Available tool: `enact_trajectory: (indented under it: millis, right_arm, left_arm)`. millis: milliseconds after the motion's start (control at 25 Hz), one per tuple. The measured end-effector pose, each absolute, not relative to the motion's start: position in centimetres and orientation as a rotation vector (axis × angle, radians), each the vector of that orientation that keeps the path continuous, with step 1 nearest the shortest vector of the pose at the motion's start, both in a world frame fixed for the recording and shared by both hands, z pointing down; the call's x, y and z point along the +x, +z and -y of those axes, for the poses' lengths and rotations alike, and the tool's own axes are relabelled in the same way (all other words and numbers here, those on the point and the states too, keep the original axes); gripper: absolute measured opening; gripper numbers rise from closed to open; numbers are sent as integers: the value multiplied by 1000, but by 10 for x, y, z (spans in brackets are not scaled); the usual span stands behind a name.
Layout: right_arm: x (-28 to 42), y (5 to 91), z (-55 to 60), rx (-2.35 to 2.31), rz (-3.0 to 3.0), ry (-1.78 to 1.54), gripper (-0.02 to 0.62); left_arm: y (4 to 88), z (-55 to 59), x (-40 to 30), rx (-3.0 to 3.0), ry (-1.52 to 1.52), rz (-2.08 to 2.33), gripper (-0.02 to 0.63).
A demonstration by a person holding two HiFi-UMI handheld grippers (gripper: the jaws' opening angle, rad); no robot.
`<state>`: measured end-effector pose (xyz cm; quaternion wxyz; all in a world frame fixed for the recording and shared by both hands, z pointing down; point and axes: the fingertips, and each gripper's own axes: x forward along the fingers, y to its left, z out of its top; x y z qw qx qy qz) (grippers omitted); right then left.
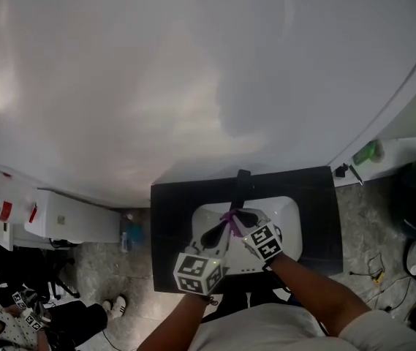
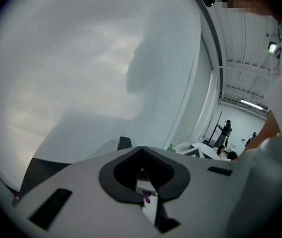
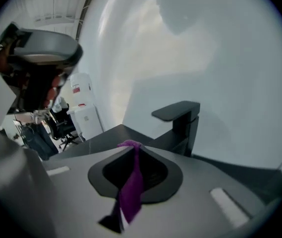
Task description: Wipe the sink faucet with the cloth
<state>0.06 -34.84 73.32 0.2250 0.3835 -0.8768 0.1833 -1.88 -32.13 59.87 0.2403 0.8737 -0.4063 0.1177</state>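
Behind black faucet (image 1: 243, 187), white wall (image 1: 193, 86).

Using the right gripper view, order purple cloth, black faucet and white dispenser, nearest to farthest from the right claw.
1. Purple cloth: pinched in the right claw.
2. Black faucet: just ahead, slightly right.
3. White dispenser: far left.

The faucet (image 1: 243, 185) stands against the wall (image 1: 193, 72), with bare counter (image 1: 169, 229) open either side
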Motion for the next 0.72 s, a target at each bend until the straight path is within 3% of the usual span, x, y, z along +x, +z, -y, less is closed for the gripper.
enact_trajectory:
  millis: [200, 440, 720]
  right_arm:
    - [33, 726, 325, 1156, 2414, 662, 31]
    - [83, 649, 430, 1482, 2484, 533, 31]
    - [83, 778, 447, 1413, 2249, 746, 29]
  left_arm:
    - [604, 320, -21, 2383, 311, 1104, 6]
    - [609, 312, -22, 2377, 311, 1082, 6]
    - [609, 302, -24, 2394, 355, 1077, 6]
